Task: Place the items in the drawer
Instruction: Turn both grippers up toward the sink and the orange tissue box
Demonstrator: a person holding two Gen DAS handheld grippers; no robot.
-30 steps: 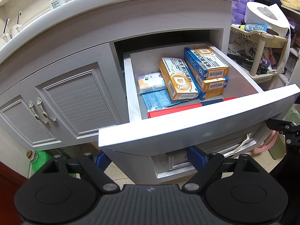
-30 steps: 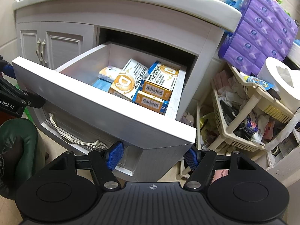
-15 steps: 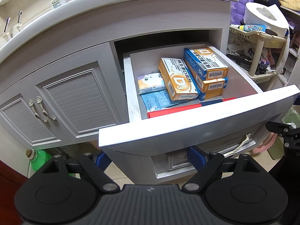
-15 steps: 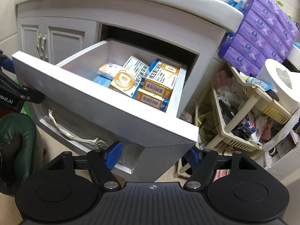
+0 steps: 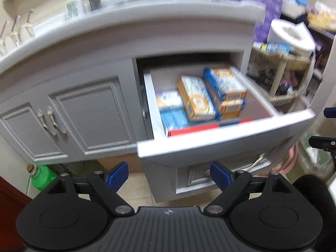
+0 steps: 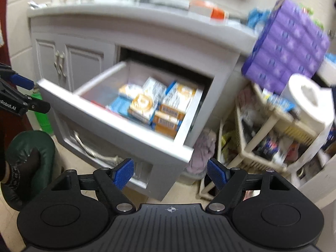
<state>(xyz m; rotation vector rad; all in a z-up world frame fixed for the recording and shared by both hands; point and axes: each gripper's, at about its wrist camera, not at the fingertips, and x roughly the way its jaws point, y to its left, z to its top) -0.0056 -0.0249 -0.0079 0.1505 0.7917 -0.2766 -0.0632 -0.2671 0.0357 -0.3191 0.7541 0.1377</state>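
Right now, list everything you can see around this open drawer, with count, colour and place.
drawer: one, grey, pulled open from the vanity.
orange and blue boxes: at least three, in the drawer's middle and right, two stacked.
small pale packet: one, drawer back left.
blue packet: one, in front of the pale packet.
red box: one, against the drawer front.
cabinet doors: two, grey, shut, left of the drawer.
soap bottle: one, white with green pump, on the counter.
green bottle: one, on the floor, lower left.
purple tissue pack: one, right of the vanity.
paper roll: one, white, on the beige rack.
beige rack: one, right, cluttered.
left hand-held gripper: open, empty.
right hand-held gripper: open, empty.
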